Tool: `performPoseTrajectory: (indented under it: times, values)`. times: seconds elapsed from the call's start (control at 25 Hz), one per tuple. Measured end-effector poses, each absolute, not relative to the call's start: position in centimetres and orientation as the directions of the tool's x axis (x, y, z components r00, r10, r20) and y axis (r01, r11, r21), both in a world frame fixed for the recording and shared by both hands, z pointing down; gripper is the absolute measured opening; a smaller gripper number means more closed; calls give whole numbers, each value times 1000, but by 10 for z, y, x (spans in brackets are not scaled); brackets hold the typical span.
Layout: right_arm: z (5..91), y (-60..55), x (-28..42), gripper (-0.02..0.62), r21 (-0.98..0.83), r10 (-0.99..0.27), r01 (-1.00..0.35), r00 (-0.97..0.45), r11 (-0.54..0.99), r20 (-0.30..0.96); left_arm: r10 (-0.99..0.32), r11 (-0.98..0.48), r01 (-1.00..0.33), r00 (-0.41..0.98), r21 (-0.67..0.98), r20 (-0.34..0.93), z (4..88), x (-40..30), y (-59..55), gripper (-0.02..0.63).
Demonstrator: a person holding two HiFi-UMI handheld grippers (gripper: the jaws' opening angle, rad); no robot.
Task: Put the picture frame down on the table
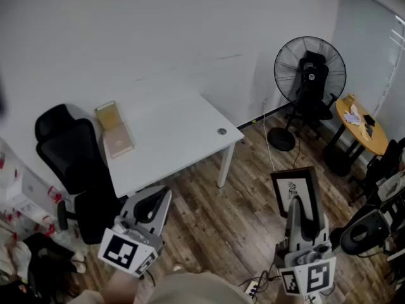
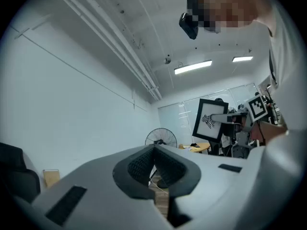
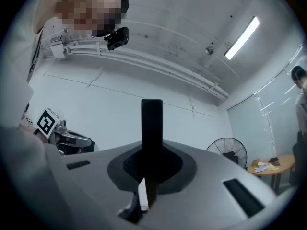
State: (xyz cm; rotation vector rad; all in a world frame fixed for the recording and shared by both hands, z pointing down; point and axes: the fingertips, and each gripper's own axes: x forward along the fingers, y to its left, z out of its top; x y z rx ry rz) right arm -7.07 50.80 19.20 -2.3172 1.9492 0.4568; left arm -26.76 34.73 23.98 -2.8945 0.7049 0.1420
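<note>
Right gripper (image 1: pixel 302 211) is clamped on the bottom edge of the black-rimmed picture frame with the white sketch print (image 1: pixel 292 183). Its own view shows the frame edge-on between the jaws. Left gripper (image 1: pixel 154 202) has its jaws together with nothing in them. The frame is upright in the air over the wood-plank floor (image 1: pixel 247 214), right of and nearer than the white rectangular table (image 1: pixel 177 128), well apart from it.

Risks as I read them:
- Single pinch on one edge, with most of the frame above the grip. It could pivot or slip on the swing left, and a drop lands on hard floor.
- The table's near right corner sits on the likely path. Coming in low would clip it.
- Tan flat rectangular box (image 1: pixel 114 130) is on the table's left end, with the black office chair (image 1: pixel 68 149) just beside that end. Aim for the bare middle.
- Letting go while it's upright means it topples. Lay it flat first.
- Left gripper is idle and could steady the top edge.
</note>
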Motion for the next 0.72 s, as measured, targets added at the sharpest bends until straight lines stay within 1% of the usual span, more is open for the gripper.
performPoseTrajectory:
  times: [0.28,0.56,0.72]
  values:
    - [192,519,-68,32,80,-943,-982,141,-172,-301,-432,-887,-444,895,-123,-114,247,-262,359,21]
    - [206,514,-61,32,42,-960,-989,124,-139,-252,-430,-890,-439,898,-124,-93,250,-255,361,21]
    - [211,509,-54,32,19,-961,-990,129,-137,-247,-422,-899,-426,904,-100,-62,259,-247,357,21]
